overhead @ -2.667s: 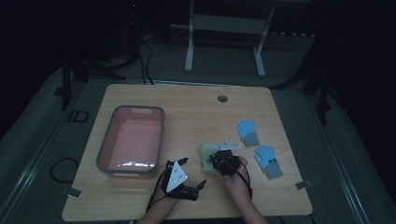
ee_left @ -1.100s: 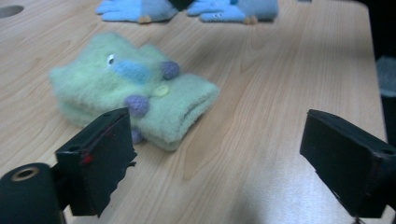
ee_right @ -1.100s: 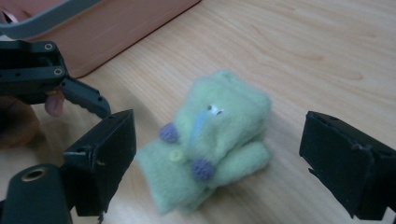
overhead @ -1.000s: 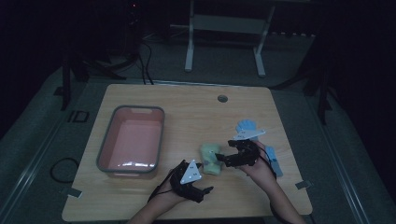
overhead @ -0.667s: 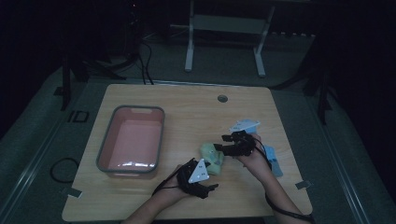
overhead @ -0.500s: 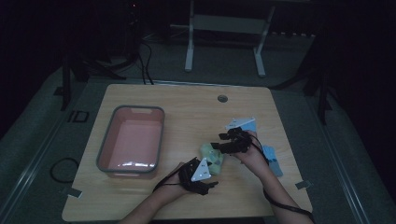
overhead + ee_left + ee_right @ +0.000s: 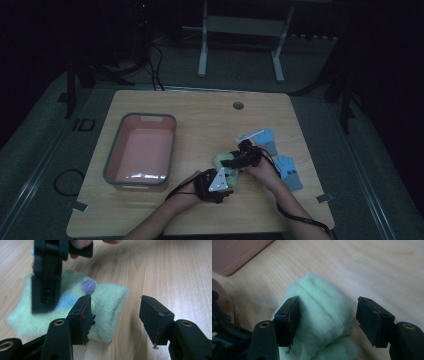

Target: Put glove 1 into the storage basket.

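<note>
Both grippers at the green fuzzy sock (image 7: 226,169) lying on the table (image 7: 200,115), left gripper (image 7: 113,320) and right gripper (image 7: 328,320) jaws narrowing but spread, neither pinching yet; lift and pink bin (image 7: 111,160) remain ahead.

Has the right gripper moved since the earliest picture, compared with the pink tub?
Yes. In the high view the right gripper has gone out toward the blue socks and come back, ending about as far from the pink tub, over the green sock.
</note>
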Motion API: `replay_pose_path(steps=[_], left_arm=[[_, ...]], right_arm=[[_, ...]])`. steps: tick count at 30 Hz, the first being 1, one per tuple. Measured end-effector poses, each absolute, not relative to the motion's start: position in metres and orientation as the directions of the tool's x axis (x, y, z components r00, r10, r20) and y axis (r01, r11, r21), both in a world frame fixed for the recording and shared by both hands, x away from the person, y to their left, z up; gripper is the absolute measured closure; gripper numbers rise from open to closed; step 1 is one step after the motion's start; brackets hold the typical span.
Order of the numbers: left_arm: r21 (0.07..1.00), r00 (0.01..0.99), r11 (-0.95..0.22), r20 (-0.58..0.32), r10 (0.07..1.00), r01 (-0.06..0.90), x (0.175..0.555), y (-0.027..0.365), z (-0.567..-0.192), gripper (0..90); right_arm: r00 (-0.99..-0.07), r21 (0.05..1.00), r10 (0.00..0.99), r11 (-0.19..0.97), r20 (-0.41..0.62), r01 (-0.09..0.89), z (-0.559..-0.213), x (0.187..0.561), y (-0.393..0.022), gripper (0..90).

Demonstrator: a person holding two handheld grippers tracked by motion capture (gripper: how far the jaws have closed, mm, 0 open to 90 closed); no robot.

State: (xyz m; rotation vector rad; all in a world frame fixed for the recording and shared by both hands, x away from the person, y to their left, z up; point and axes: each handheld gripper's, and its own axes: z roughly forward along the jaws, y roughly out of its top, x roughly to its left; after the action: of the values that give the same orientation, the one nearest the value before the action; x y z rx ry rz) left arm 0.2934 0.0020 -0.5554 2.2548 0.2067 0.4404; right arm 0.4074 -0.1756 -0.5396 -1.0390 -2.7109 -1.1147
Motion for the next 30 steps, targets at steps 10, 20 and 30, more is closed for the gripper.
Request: replay_pose_path(steps=[10,20,30], left_arm=[[0.671,0.868,-0.739,0.405,0.289,-0.067,0.290,-0.004,-0.564,57.3],[0.682,0.873,-0.731,0.358,0.330,-0.003,0.296,-0.002,-0.552,75.4],[0.667,0.871,-0.745,0.364,0.329,0.003,0.297,0.006,-0.524,76.2]], right_arm=[[-0.751,0.575,0.556,0.502,0.357,0.646,-0.548,0.410,-0.174,53.7],[-0.737,0.580,0.568,0.479,0.367,0.659,-0.539,0.407,-0.174,69.4],[-0.742,0.610,0.556,0.455,0.374,0.648,-0.512,0.405,-0.168,71.2]])
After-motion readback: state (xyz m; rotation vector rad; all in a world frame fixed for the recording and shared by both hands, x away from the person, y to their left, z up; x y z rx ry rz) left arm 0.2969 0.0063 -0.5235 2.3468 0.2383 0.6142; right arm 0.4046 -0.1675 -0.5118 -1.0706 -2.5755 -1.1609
